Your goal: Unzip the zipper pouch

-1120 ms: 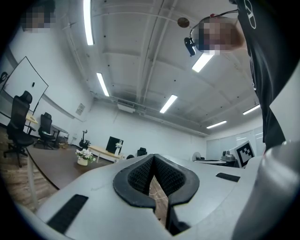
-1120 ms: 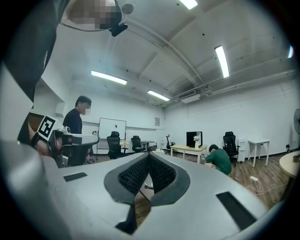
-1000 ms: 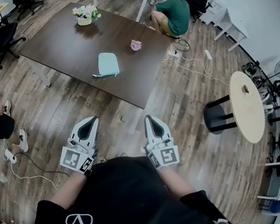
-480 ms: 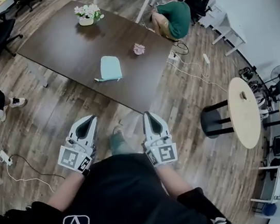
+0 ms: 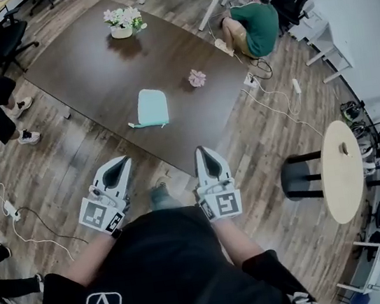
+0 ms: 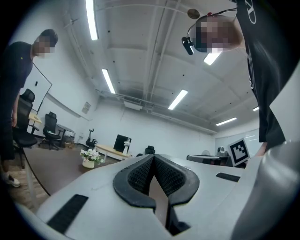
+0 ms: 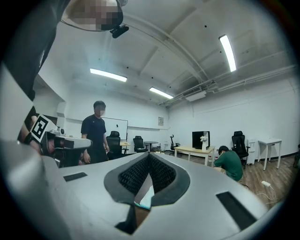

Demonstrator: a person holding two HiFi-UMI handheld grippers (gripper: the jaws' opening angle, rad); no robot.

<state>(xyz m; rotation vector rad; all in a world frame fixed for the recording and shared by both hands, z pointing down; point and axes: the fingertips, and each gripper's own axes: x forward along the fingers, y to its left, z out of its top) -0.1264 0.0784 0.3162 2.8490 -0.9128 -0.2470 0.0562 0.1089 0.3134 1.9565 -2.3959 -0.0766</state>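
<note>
One dark table (image 5: 85,64). The wearer's black shirt (image 5: 164,265) carries one white emblem (image 5: 103,301), with no letters legible. Two grippers are held low at the waist, one square-marker cube each. Left gripper (image 5: 121,163) and right gripper (image 5: 201,152) point at the table, jaws pressed together, nothing between them. One teal zipper pouch (image 5: 151,107) lies flat near the table's near edge, well apart from both. One flower pot (image 5: 121,25). One small pink object (image 5: 197,78).

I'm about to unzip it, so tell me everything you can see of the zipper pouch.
The zipper pouch is a pale mint, rounded rectangle that looks like soft fabric. It lies flat on the dark brown table, close to the table's nearest edge. A small tab sticks out at its near left corner, perhaps the pull. Only the table touches it. Whether the zip is closed is too small to tell.
</note>
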